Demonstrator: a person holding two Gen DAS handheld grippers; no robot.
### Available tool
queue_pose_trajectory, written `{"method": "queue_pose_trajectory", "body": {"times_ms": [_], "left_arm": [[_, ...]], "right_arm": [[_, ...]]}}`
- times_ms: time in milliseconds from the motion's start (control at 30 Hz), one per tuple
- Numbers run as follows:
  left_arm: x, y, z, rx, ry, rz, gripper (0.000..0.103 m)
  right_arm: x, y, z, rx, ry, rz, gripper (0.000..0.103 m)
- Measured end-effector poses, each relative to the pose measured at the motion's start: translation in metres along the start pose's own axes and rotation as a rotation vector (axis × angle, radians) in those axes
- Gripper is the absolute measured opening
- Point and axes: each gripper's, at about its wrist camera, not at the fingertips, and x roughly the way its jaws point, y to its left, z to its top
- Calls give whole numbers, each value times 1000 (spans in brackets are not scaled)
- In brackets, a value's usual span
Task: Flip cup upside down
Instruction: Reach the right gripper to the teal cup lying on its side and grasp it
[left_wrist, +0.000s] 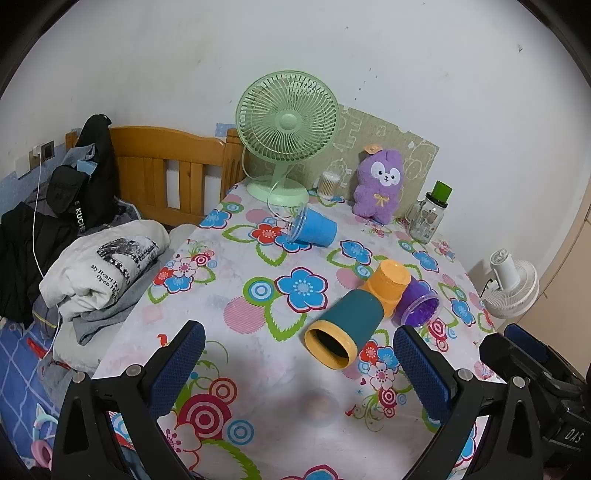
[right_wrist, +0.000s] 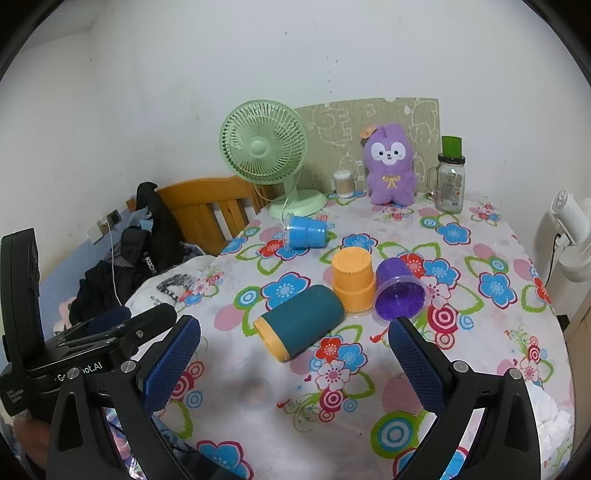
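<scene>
Step in hand: the approach is being made; no cup is being held yet, and neither tool is touching anything.
Left tool (left_wrist: 299, 358): its blue textured fingers are being held wide apart, above the flowered tabletop (left_wrist: 258, 391), with the teal cup just ahead between them.
Right tool (right_wrist: 293, 350): its fingers are likewise being held wide apart and nothing is being gripped; it is being kept just beside the left tool.
Teal plastic cup with a yellow rim (left_wrist: 341, 330): it is lying on its side near the front of the tabletop, mouth turned toward the left tool, its base touching or nearly touching the orange cup.
Orange plastic cup (right_wrist: 351, 278): it is already standing mouth down.
Purple translucent cup (right_wrist: 399, 293): it is lying tilted on its side, against the orange cup.
Blue plastic cup (right_wrist: 306, 232): it is lying on its side near the green desk fan (right_wrist: 264, 147).
Next move, as judged: the teal cup is probably being targeted; a tool needs to be closed across its body, then the cup lifted, turned mouth down and set on the tabletop without the neighbours being knocked.
</scene>
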Motion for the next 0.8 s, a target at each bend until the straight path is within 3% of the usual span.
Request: {"method": "queue_pose_trajectory", "body": {"times_ms": [367,800], "left_arm": [[27,7,-6,-18,70,3,103],[95,46,-3,-56,176,33,103]], "right_arm": [[38,-7,-6,52,102,-21,103],[133,-34,-1,220,293,-88,103]]}}
